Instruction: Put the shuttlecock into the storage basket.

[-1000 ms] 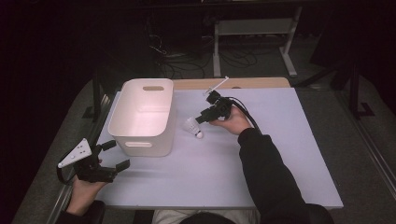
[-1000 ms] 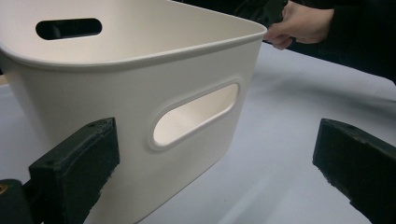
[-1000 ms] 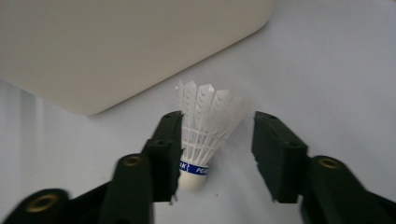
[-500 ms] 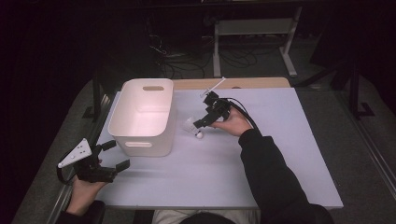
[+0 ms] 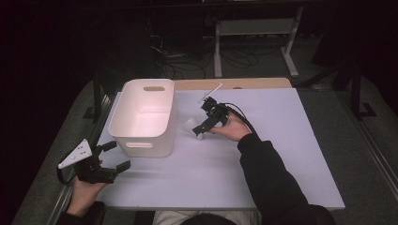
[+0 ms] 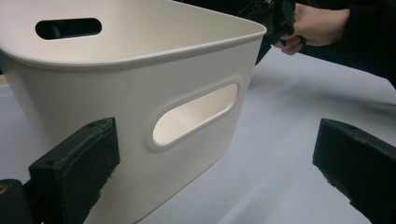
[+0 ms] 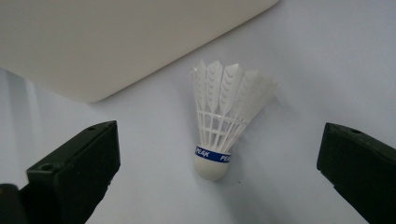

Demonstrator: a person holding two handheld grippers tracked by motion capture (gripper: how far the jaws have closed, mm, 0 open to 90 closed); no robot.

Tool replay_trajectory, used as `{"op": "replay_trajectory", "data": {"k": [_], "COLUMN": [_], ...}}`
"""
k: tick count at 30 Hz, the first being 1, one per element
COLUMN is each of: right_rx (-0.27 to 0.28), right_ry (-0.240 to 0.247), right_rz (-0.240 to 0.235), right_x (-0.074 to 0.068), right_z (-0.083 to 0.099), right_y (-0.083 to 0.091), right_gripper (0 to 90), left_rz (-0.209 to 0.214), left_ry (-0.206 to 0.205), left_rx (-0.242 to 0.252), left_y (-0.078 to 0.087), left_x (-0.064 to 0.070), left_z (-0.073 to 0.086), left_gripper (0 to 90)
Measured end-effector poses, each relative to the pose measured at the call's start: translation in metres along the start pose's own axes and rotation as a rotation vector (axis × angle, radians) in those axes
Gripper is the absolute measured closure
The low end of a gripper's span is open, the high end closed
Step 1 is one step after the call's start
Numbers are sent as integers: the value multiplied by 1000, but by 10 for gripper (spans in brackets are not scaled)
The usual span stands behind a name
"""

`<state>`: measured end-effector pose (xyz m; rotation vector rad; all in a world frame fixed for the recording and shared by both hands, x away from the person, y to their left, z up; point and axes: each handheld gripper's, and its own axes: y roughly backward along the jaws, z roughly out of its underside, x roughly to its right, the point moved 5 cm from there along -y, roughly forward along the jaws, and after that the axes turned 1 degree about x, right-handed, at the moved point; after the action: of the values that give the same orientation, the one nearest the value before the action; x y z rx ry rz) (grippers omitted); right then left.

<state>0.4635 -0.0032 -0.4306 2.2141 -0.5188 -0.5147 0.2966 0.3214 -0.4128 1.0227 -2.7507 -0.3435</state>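
The right gripper (image 5: 201,130) is hovering with its jaws spread wide, and the white shuttlecock (image 7: 225,122) is lying on the table (image 5: 281,140) in the gap between them, touching neither, its cork end pointing back toward the jaws and its feathers away. The white bin (image 7: 116,42) is sitting just beyond the jaws. The left gripper (image 5: 115,157) is also holding its jaws apart, with the bin's handle wall close ahead of them.
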Motion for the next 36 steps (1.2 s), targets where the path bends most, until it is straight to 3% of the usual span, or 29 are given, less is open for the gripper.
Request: {"op": "replay_trajectory", "data": {"k": [24, 36], "right_rx": [-59, -62], "right_ry": [-31, -30], "right_rz": [-2, -9], "right_x": [1, 0], "right_z": [14, 18], "right_y": [-25, -29], "right_gripper": [0, 196], "left_rz": [3, 4], "left_ry": [-1, 0], "left_rx": [0, 1], "left_y": [0, 0], "left_x": [0, 0], "left_z": [0, 0], "left_gripper": [3, 3]}}
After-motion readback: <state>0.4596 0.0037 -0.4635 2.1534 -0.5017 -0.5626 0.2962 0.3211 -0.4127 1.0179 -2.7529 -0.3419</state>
